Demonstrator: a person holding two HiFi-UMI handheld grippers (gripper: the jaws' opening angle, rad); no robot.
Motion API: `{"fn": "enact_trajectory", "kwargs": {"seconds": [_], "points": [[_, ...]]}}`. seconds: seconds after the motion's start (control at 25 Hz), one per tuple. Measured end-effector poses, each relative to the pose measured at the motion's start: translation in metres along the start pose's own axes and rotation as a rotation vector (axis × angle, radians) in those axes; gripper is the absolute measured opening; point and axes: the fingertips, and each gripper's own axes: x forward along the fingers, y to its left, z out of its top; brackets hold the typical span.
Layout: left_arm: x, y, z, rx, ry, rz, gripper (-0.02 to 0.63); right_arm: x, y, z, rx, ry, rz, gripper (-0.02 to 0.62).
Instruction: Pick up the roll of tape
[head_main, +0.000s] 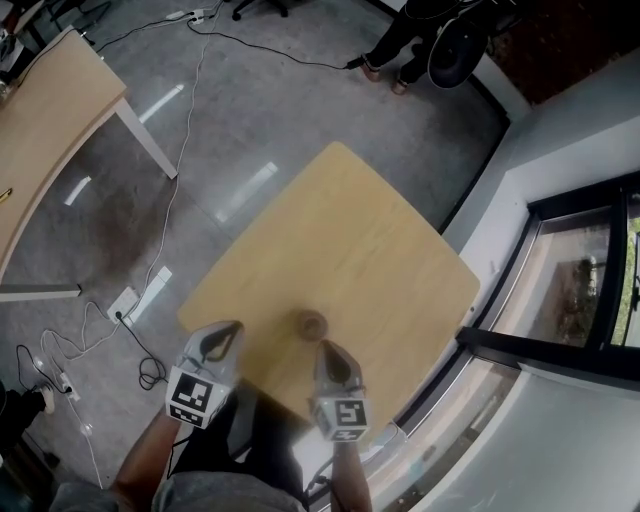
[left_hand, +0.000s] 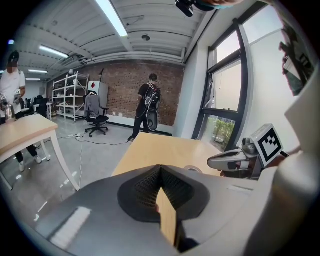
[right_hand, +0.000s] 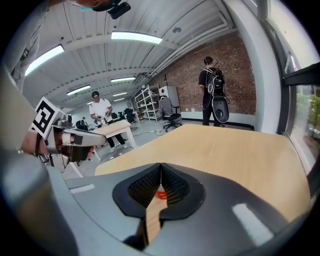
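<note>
A small brownish roll of tape lies flat on the light wooden table, near its front edge. My right gripper is shut, its tips just short of the roll on the near side. My left gripper is shut too, at the table's left edge, a hand's width left of the roll. In the left gripper view the closed jaws hide most of the tape; the right gripper shows beside it. In the right gripper view the gripper is shut; a red patch shows below its tips.
A second wooden table stands at the far left. Cables and a power strip lie on the grey floor beside it. A person stands beyond the table's far corner. A window frame runs along the right.
</note>
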Motion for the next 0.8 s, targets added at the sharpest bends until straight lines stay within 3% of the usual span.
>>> {"fn": "enact_trajectory", "kwargs": {"seconds": [0.08,0.2,0.8], "points": [[0.002,0.001,-0.004,-0.009,0.007,0.001,-0.002,0.004,-0.003,-0.006,0.000,0.008,0.014,0.040],[0.003,0.002,-0.009,-0.017,0.018,0.002,-0.002,0.012,-0.002,-0.005,0.017,0.010,0.030,0.127],[0.006,0.012,-0.023,-0.055,0.041,0.032,-0.002,0.038,-0.003,-0.020,-0.021,0.041,0.055,0.346]]}}
